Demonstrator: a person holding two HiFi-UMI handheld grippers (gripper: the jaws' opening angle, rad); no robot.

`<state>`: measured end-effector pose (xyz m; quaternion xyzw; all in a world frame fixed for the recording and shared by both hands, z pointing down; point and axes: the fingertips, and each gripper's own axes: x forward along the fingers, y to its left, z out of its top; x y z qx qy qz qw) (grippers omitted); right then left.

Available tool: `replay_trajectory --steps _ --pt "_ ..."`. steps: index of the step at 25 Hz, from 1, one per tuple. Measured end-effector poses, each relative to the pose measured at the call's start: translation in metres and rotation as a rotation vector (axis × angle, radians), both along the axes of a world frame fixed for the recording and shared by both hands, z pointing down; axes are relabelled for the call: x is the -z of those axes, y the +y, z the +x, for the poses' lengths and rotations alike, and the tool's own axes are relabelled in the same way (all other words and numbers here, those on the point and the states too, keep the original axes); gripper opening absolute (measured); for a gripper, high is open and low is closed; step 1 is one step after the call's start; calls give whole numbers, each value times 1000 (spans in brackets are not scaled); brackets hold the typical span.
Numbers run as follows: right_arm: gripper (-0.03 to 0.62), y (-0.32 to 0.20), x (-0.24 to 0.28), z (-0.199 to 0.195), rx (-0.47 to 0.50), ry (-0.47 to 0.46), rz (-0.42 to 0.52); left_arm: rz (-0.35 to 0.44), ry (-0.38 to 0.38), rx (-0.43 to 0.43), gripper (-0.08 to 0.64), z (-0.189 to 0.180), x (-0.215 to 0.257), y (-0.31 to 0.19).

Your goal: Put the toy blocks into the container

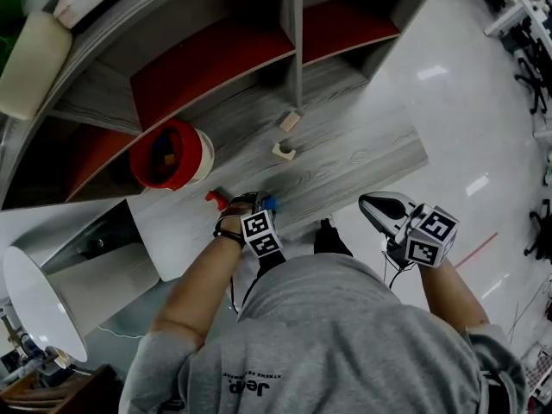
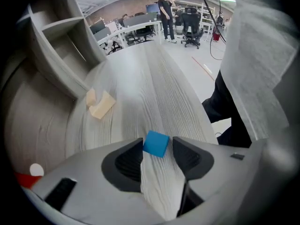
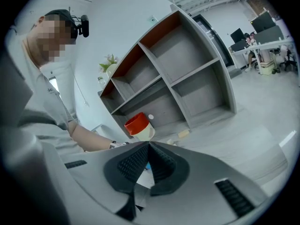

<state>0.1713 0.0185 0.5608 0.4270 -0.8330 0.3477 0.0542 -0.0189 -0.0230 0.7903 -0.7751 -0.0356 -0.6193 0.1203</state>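
A blue block lies on the grey wood-grain table, between the tips of my left gripper. The jaws stand open around it and point steeply down. From the head view, that left gripper is at the table's near edge, with the blue block beside it and a red block just to its left. Two pale wooden blocks lie farther back. The red-rimmed white container stands at the left and holds some blocks. My right gripper hovers off the table's right end, shut and empty.
A grey shelf unit with red back panels rises behind the table. A large white cylinder lies at the lower left. Past the table's near edge is glossy floor. Office desks and chairs stand in the distance.
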Motion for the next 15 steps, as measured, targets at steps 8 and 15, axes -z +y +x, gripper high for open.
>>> replay_trajectory --steps 8,15 --pt "5 1 -3 -6 16 -4 -2 -31 12 10 209 10 2 4" --pt "5 -18 11 -30 71 1 34 -17 167 141 206 9 60 -6"
